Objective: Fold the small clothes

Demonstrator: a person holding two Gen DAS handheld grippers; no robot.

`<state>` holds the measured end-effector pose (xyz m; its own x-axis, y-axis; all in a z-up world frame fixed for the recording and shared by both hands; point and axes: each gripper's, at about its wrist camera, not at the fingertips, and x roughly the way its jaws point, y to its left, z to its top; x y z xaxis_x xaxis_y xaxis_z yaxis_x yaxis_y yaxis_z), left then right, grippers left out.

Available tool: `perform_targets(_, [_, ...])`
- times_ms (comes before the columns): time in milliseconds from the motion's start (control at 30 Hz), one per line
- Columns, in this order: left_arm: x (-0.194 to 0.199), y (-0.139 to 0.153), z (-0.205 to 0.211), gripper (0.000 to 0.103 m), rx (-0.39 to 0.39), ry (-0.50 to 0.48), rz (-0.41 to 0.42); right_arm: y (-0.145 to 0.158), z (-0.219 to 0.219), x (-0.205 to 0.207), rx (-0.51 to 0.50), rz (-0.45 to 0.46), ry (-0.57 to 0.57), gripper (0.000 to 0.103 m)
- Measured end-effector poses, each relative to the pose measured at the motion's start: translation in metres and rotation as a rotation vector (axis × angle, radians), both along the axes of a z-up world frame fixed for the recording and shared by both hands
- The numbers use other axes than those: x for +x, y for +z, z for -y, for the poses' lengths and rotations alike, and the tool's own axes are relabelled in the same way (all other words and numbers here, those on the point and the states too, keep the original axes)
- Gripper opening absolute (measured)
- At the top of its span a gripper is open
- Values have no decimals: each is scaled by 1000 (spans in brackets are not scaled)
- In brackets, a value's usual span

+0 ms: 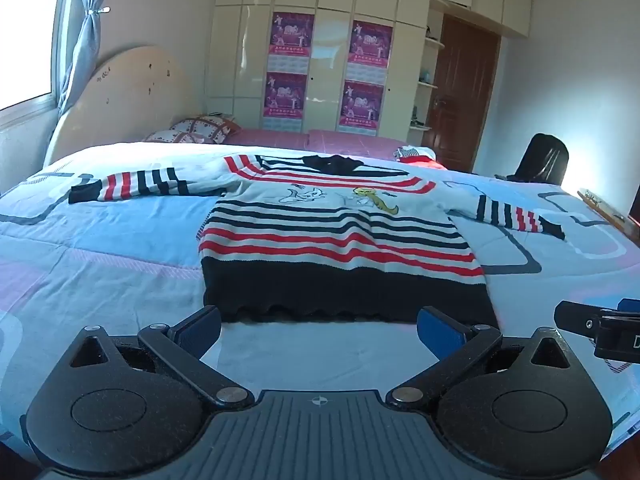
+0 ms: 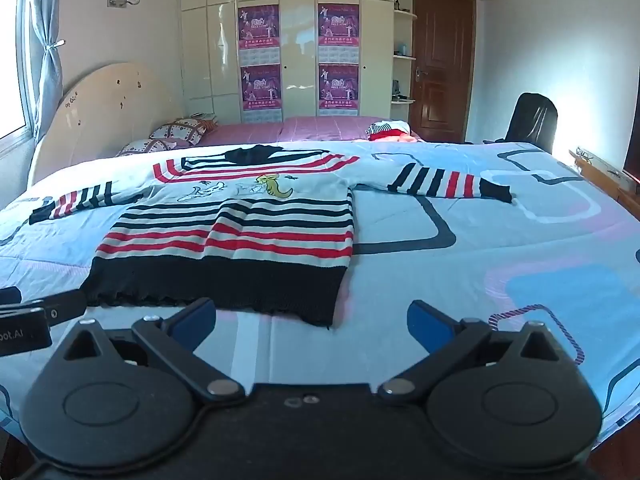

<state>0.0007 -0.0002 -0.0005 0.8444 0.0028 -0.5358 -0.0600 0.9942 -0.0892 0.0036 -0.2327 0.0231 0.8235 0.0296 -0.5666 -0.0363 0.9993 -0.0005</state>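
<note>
Both grippers hover low over the bed, and the two cameras split the scene between them. The left wrist view puts the striped sweater dead ahead, its black hem just beyond the left gripper, whose blue-padded jaws are spread wide with nothing between them, only the pale quilt below. At that view's right edge a piece of the other tool pokes in, showing a single white letter "D" and no more. Over to the right wrist view: here the sweater sits left of centre, its lower right corner lying just ahead of the right gripper, nearer the left finger than the right, and those jaws are spread wide and empty too. This camera alone catches a twisted cord loop on the quilt beside the right finger, and on the tool at the left edge the partial print "bot.AI". The garment lies flat, front up, sleeves stretched out to both sides, cartoon figures across the chest. Purple posters hang on the wardrobe doors behind, their writing too small to read. A pile of clothes waits on the far pink sheet, well apart from the sweater.
</note>
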Motion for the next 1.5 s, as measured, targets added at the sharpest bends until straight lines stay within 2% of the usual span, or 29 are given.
perform_targets(167, [-4, 4, 2, 103, 2, 9, 8, 3, -5, 0, 28, 21, 7, 102])
perform_targets(267, [-4, 2, -4, 103, -16, 10, 7, 2, -6, 2, 23, 23, 13, 102])
perform_targets(533, [-1, 3, -3, 103, -3, 11, 5, 3, -13, 4, -6, 15, 14, 102])
perform_targets(1500, [1, 3, 0, 103, -9, 2, -5, 2, -13, 5, -9, 16, 13, 102])
